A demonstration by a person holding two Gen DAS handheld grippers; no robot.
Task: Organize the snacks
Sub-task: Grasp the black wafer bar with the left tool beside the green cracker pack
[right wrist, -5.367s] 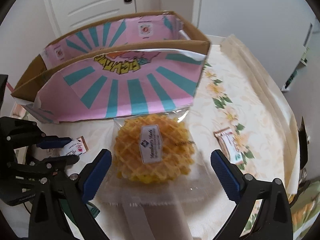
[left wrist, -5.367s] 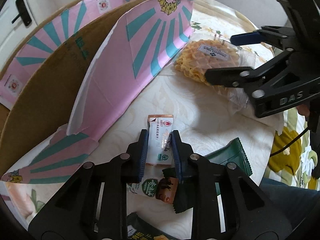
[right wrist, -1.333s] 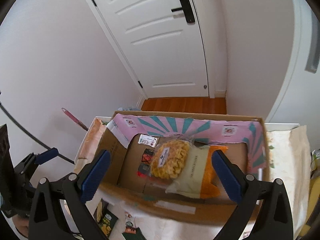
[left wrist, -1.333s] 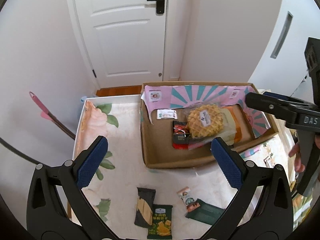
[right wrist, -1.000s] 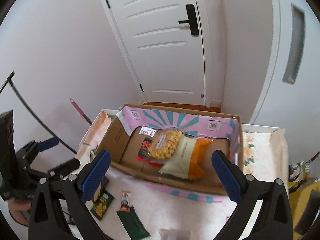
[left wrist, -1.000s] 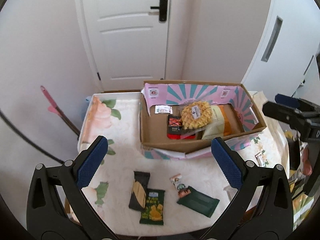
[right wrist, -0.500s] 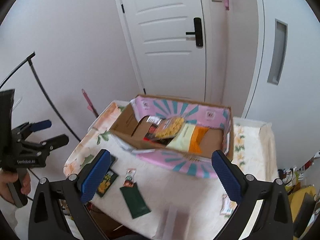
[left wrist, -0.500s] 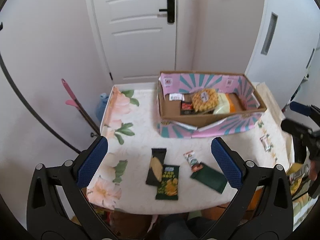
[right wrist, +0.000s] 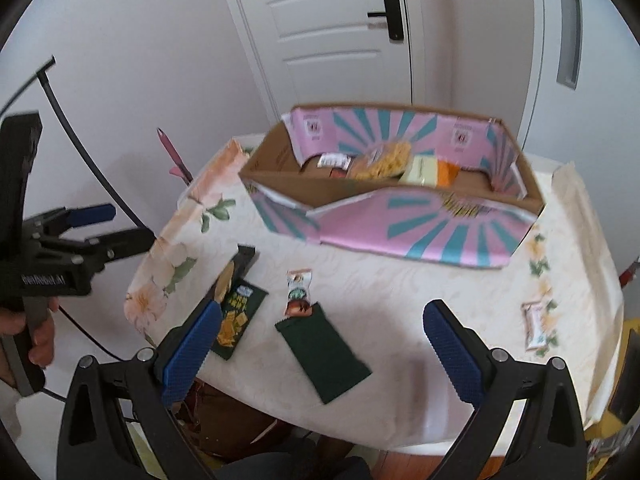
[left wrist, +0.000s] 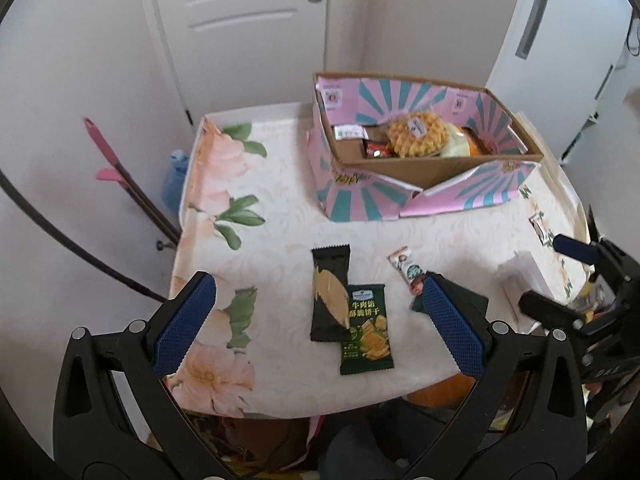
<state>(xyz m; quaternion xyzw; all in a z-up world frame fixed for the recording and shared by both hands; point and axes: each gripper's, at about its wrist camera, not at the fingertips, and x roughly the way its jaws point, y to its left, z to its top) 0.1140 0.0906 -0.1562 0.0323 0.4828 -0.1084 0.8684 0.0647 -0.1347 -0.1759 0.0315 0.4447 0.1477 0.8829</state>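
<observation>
Cardboard box [left wrist: 424, 168] far ahead of my fingers, holds waffle [left wrist: 418, 136] and packets | four snacks below my fingers on counter [left wrist: 280, 216], one at right edge | both fingers spread wide, empty

Bare tablecloth [left wrist: 280, 216] lay open left of the box [left wrist: 424, 168]; four packets [left wrist: 332, 292] cluttered the near edge.

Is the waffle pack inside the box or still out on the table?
Inside: the waffle pack lies within the cardboard box walls.
</observation>
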